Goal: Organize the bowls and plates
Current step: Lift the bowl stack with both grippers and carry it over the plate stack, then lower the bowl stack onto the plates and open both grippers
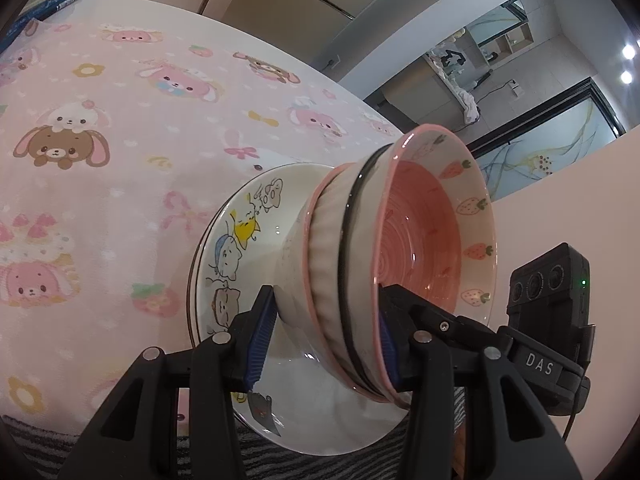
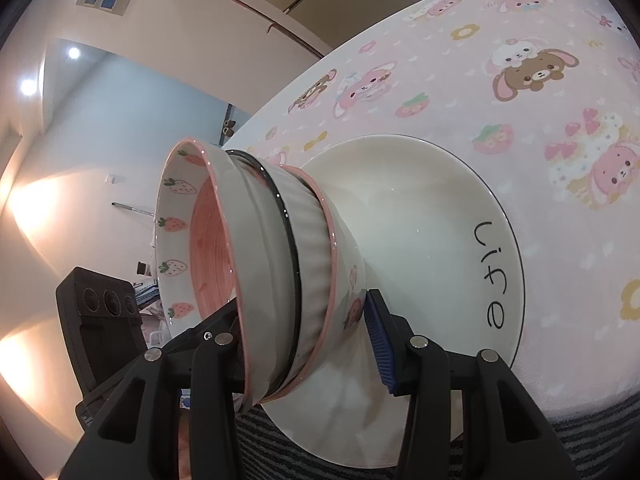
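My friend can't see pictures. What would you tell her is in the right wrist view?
The right gripper clamps the rims of a stack of bowls, the top one printed with strawberries. The stack sits on a white plate lettered "life", on a pink cartoon-animal tablecloth. The other gripper's camera shows at lower left.

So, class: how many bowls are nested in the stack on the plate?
3, perhaps more hidden: the strawberry-print pink bowl on top, a ribbed black-rimmed bowl beneath, a pink-rimmed white bowl lowest, on the white plate.
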`<action>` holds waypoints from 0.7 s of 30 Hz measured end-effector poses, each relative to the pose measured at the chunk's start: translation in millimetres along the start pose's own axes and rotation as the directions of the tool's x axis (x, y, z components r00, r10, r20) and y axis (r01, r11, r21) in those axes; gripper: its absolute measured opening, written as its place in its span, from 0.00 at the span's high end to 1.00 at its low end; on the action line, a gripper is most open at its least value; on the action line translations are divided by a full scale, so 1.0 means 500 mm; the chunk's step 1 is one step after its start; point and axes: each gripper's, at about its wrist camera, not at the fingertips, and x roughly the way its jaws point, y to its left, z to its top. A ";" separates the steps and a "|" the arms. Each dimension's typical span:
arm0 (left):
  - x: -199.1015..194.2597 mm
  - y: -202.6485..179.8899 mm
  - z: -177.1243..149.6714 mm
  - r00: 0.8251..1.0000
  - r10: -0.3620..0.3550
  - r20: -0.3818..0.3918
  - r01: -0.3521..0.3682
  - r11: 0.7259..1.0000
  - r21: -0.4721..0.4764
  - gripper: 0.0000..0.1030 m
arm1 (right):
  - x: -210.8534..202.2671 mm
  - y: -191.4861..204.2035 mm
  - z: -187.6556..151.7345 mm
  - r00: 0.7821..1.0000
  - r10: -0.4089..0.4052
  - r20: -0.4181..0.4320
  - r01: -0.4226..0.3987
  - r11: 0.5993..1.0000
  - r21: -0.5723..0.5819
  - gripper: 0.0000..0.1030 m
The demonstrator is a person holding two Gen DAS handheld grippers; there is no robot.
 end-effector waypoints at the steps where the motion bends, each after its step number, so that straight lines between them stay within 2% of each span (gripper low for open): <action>1: 0.001 0.001 -0.001 1.000 0.007 0.002 -0.007 1.000 0.002 0.57 | 0.003 0.002 0.000 1.000 -0.008 0.001 0.008 1.000 -0.006 0.54; 4: 0.004 0.004 -0.003 1.000 0.021 0.005 -0.021 1.000 0.006 0.56 | 0.007 0.009 -0.005 0.999 -0.039 0.008 0.039 0.999 -0.031 0.54; 21: -0.002 0.010 -0.014 0.998 0.034 0.047 -0.037 0.998 0.050 0.56 | 0.012 0.029 -0.012 0.996 -0.073 0.050 0.078 0.992 -0.096 0.53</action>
